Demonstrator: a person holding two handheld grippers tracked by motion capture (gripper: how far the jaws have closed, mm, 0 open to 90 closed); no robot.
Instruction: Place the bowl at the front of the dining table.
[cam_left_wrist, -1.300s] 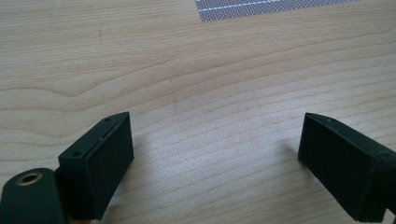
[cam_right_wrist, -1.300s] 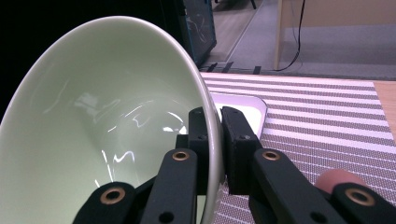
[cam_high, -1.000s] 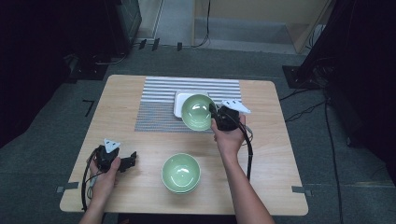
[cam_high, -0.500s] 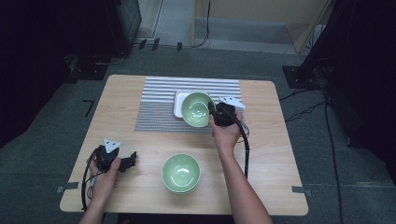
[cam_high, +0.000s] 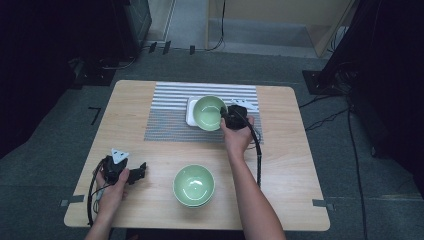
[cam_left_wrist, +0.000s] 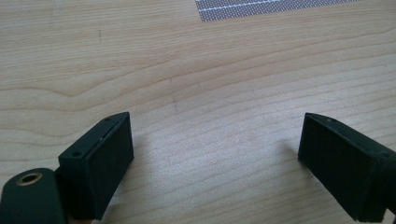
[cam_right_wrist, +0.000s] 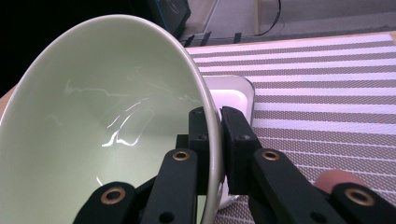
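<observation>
From the high view, a striped placemat (cam_high: 200, 107) lies on the far half of a wooden table (cam_high: 295, 165). On the placemat, the right gripper (cam_high: 226, 116) clamps the rim of a green bowl (cam_high: 209, 112) over a white dish (cam_high: 190, 111). A second green bowl (cam_high: 194, 185) sits on bare wood nearer the person than the placemat. The left gripper (cam_high: 141, 170) rests well left of it.

In the left gripper view, its jaws stand wide apart over bare wood, holding nothing.

In the right gripper view, the jaws pinch the tilted bowl's rim, one inside, one outside, with the placemat behind.

my right hand-held gripper (cam_high: 226, 116) pinches the rim of the far bowl (cam_high: 209, 113), which sits over a tray (cam_high: 190, 111) on the mat (cam_high: 165, 120) at the desk's (cam_high: 290, 165) back. near bowl (cam_high: 194, 185): front centre. my left hand-held gripper (cam_high: 139, 172): front left, on the desk.
</observation>
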